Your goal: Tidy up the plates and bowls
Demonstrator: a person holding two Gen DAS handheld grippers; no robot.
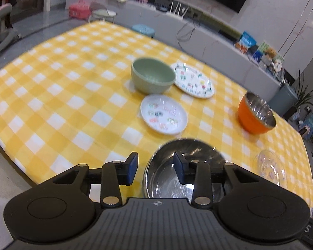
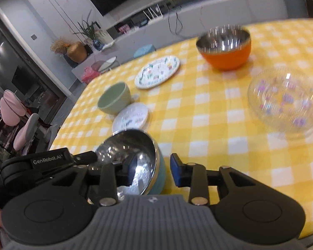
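On the yellow checked tablecloth (image 1: pixel 62 95) stand a green bowl (image 1: pixel 152 74), a small white patterned plate (image 1: pixel 163 113), a larger patterned plate (image 1: pixel 195 80), an orange steel-lined bowl (image 1: pixel 256 114), a clear glass bowl (image 1: pixel 270 169) and a teal steel-lined bowl (image 1: pixel 183 168). My left gripper (image 1: pixel 156 169) is open, its jaws straddling the teal bowl's near-left rim. My right gripper (image 2: pixel 153 173) is open, astride the teal bowl's (image 2: pixel 133 156) right rim. The right wrist view also shows the green bowl (image 2: pixel 114 99), small plate (image 2: pixel 131 118), large plate (image 2: pixel 157 71), orange bowl (image 2: pixel 225 45) and glass bowl (image 2: pixel 284 106).
The table's near edge (image 1: pixel 14 152) runs close under the left gripper. Beyond the table are a grey counter (image 1: pixel 198 33) with clutter, stools (image 1: pixel 144 29) and chairs (image 2: pixel 20 123). A potted plant (image 2: pixel 89 33) stands at the back.
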